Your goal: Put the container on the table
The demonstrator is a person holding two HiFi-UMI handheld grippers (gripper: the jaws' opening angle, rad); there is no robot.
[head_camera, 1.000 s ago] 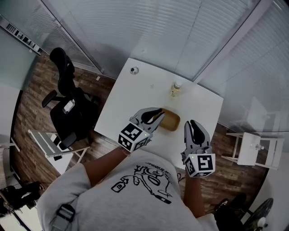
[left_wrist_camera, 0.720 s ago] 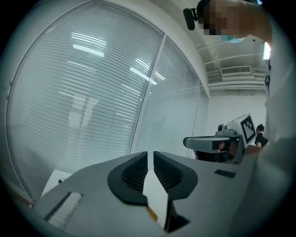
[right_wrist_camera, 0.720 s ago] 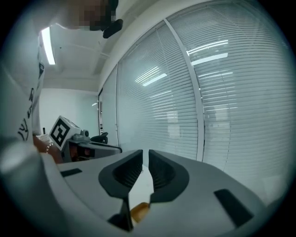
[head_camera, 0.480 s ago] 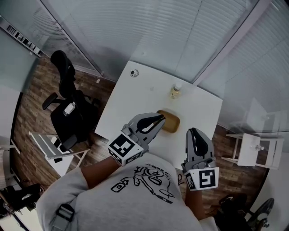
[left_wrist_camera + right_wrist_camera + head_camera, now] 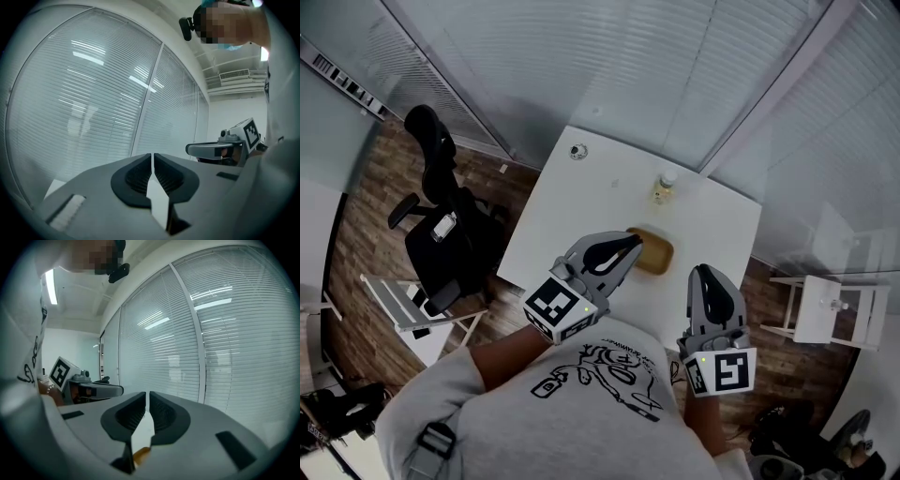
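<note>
**Office chair** [image 5: 441, 220]: black, on the wood floor left of the surface; no part in the task.

**Surface** [image 5: 572, 211]: white, square, set against the blinds.

**Left tool** [image 5: 632, 242]: jaws had just been closing and stood together, with nothing between them. In the head view its tip overlapped the container's left edge. Its own view looked out level at the blinds, so it was judged to be held above the container, not on it.

**Container** [image 5: 656, 251]: amber, shallow, lying flat on the surface near the front edge, between the two tools and gripped by neither.

**Bottle** [image 5: 664, 187]: small, upright, behind the container and apart from it.

**Right tool** [image 5: 702, 274]: jaws likewise just closed, together and empty. It was held right of the container, and a sliver of amber showed below its jaws.

**Step:** placement judged complete, with the release made.

**Next move:** calls only for keeping both tools clear and drawing them back without nudging the container or the bottle.
</note>
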